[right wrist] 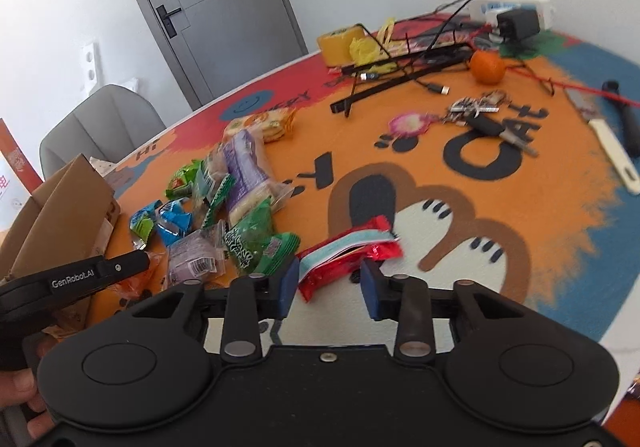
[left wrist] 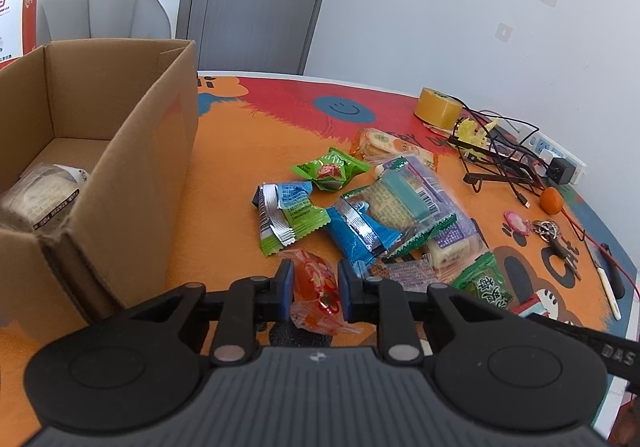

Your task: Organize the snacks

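As pads clamp it, orange candy packet (left wrist: 316,287) – inside left hand-held gripper (left wrist: 314,289)

Open cardboard box (left wrist: 120,151) left — snack pile (left wrist: 384,207) crowds right; mat (left wrist: 228,175) between bare.

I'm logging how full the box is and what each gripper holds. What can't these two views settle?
- Left wrist view: the cardboard box floor is mostly hidden by its near wall; one wrapped snack shows.
- Right wrist view: the red packet is motion-blurred, its print unreadable; the box is cut off at the left edge.

Bright, even daylight; fisheye-curved edges, slight blur in right view.
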Action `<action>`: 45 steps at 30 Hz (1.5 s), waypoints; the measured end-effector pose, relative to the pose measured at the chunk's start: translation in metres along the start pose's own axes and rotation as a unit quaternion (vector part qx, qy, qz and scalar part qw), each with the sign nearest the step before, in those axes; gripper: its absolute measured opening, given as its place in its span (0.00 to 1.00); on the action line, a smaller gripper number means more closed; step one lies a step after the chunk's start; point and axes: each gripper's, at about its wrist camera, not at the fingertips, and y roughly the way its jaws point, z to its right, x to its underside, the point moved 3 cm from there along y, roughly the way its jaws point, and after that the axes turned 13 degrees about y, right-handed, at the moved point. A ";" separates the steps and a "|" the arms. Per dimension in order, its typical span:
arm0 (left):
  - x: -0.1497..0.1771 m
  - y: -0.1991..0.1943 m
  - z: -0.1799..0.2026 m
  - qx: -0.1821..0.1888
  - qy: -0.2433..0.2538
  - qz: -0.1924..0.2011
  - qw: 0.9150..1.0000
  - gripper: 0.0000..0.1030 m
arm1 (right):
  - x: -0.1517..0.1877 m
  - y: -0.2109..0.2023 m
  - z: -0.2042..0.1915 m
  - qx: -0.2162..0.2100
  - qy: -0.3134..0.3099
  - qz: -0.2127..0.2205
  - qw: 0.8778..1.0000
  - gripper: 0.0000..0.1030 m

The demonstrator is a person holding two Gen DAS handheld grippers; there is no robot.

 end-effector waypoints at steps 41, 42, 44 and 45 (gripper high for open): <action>0.006 -0.018 0.003 0.005 0.023 -0.003 1.000 0.16 | -0.006 0.004 0.000 0.038 -0.020 0.031 0.999 0.24; 0.005 -0.020 0.002 0.006 0.023 0.000 1.000 0.16 | -0.006 0.001 -0.001 0.036 -0.022 0.036 0.998 0.23; 0.003 -0.026 0.002 0.007 0.022 0.008 1.000 0.16 | -0.007 -0.007 -0.005 0.028 -0.023 0.042 0.998 0.23; 0.001 -0.029 0.001 0.007 0.021 0.011 1.000 0.16 | -0.008 -0.010 -0.007 0.022 -0.023 0.044 0.999 0.23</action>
